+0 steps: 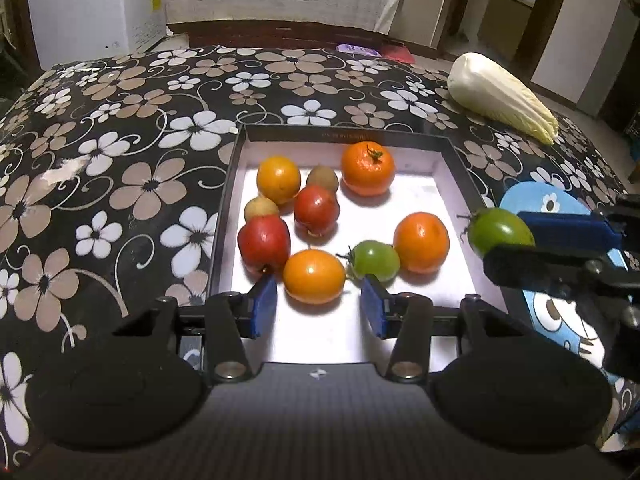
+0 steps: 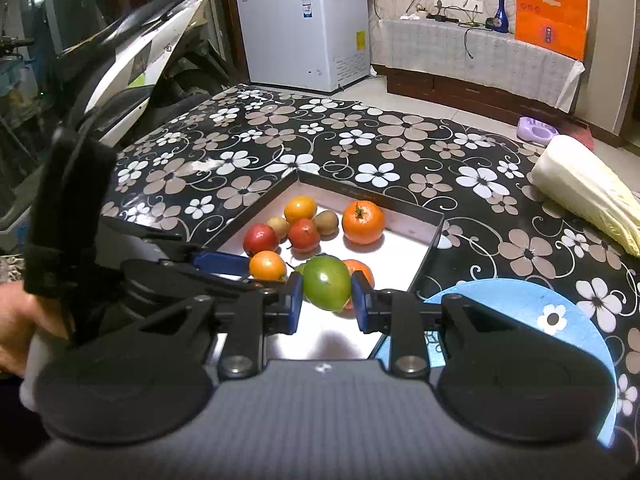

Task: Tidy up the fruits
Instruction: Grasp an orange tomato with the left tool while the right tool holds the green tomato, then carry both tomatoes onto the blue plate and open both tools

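Observation:
A black-rimmed box with a white floor holds several fruits: oranges, red ones, two small brown ones and a green tomato. My left gripper hangs open over the box's near end. An orange lies just ahead of its blue pads, apart from both. My right gripper is shut on a second green tomato. It holds this one in the air above the box's right rim, beside a blue plate.
A napa cabbage lies at the far right of the flowered table. A white freezer and a scooter stand beyond the table's left side. A person's hand grips the left tool.

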Action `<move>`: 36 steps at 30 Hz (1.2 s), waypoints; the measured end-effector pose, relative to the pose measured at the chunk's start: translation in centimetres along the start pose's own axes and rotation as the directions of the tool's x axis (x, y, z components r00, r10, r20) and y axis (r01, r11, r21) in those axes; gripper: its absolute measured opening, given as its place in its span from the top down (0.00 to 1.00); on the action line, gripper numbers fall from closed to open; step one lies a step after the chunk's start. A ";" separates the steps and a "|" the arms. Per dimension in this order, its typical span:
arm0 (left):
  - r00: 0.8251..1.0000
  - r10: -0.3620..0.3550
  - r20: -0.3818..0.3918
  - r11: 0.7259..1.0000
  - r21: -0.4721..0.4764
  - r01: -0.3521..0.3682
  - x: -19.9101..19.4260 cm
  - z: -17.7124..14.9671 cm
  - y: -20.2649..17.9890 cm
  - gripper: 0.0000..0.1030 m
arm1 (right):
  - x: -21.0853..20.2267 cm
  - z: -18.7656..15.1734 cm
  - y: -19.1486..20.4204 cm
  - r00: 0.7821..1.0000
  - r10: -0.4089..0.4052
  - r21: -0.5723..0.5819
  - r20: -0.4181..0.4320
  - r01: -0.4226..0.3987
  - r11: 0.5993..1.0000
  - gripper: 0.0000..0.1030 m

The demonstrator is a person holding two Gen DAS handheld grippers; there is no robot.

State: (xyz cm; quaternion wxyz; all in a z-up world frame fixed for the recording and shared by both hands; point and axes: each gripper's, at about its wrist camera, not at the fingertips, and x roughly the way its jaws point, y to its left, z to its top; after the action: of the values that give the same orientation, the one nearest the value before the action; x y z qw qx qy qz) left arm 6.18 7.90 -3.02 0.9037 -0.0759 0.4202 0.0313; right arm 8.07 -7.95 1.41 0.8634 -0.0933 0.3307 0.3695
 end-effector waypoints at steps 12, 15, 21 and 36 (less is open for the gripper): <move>1.000 0.012 0.005 1.000 0.005 -0.012 0.0 -0.2 -0.1 0.57 | 0.0 -0.1 -0.2 1.000 0.000 0.006 0.001 0.000 1.000 0.72; 1.000 0.015 0.007 1.000 0.016 -0.015 -0.6 -0.4 -0.2 0.57 | 0.0 0.0 -0.2 1.000 0.006 0.009 0.006 -0.006 1.000 0.72; 1.000 0.017 0.009 1.000 0.026 -0.018 -2.1 -0.7 0.0 0.57 | 0.0 0.2 0.2 1.000 0.021 0.009 0.014 -0.021 1.000 0.72; 0.995 -0.061 0.083 0.996 0.075 0.055 -5.5 -0.5 -2.4 0.57 | -1.6 0.4 -0.3 0.998 0.021 0.043 0.055 -0.023 0.999 0.71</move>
State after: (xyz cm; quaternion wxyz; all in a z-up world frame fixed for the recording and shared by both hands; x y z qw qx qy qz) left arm 2.56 5.46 1.14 0.9235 -0.0537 0.3797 -0.0069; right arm 7.65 -8.89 2.75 0.8699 -0.0606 0.3158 0.3740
